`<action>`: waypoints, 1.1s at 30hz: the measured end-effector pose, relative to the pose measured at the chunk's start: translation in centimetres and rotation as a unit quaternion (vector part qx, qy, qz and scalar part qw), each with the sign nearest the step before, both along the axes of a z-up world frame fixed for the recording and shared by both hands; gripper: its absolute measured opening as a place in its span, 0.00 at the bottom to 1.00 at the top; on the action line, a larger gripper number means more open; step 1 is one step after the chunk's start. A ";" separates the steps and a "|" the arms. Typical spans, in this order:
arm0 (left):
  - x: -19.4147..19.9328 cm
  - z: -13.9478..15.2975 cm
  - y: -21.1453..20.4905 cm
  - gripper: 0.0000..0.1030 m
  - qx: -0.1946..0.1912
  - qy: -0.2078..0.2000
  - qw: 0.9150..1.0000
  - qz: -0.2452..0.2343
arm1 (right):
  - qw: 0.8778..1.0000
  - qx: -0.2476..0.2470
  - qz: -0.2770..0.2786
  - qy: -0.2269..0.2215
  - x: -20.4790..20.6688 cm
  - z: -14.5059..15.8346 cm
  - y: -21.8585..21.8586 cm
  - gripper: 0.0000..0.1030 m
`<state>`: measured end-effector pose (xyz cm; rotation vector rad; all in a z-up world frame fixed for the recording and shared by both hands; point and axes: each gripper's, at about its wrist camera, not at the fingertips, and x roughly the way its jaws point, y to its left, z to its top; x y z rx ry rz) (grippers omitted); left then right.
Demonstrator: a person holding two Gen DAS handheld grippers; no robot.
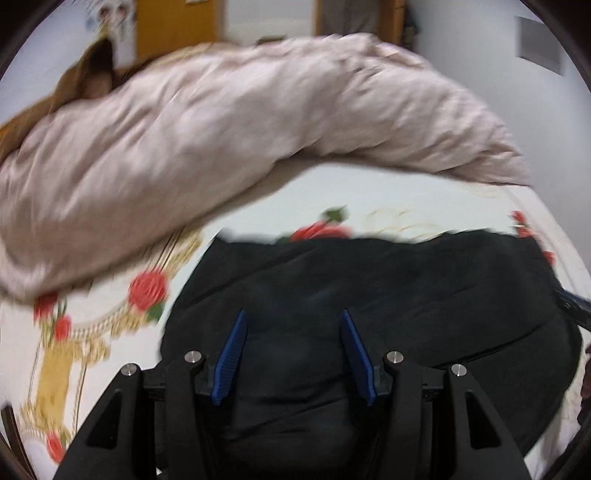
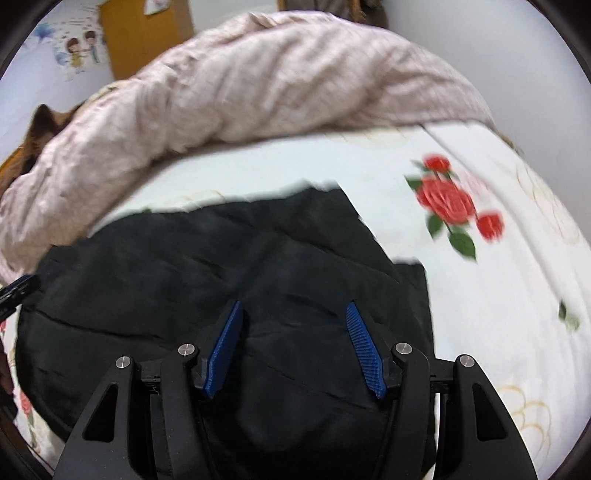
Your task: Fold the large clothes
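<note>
A black garment (image 1: 369, 295) lies spread on the bed, on a white sheet (image 1: 388, 195) printed with red roses and gold ornaments. In the left wrist view the garment fills the lower middle and lower right of the frame; in the right wrist view it (image 2: 221, 266) takes the lower left and centre, with one corner pointing toward the upper middle. Its cloth shows soft creases and some folded layers near the bottom of both frames.

The left tool (image 1: 293, 314) hangs over the garment with its blue fingers (image 1: 231, 358) standing apart, and nothing is between them (the cloth seems to lie below, not pinched). The right tool (image 2: 294, 306) is also over the garment, its blue fingers (image 2: 365, 350) spread rather wide and empty. At the left edge of the right wrist view a dark part of the other tool (image 2: 16, 291) is just visible.

Behind the garment, across the upper half of both frames, a long pinkish-beige quilt (image 1: 229, 129) is bunched into a roll on the bed. The pictures are a little blurred. On the wall in the upper left of the right wrist view there is a cartoon sticker (image 2: 79, 50), beside an orange-brown door (image 2: 144, 35).
</note>
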<state>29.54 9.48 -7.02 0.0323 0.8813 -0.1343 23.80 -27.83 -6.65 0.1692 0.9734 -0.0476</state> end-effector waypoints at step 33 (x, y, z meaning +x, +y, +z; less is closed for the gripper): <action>1.4 -3.8 -0.3 0.56 -0.018 -0.006 1.000 -0.001 | 0.999 -0.028 0.005 -0.017 0.6 -3.7 -0.4 0.57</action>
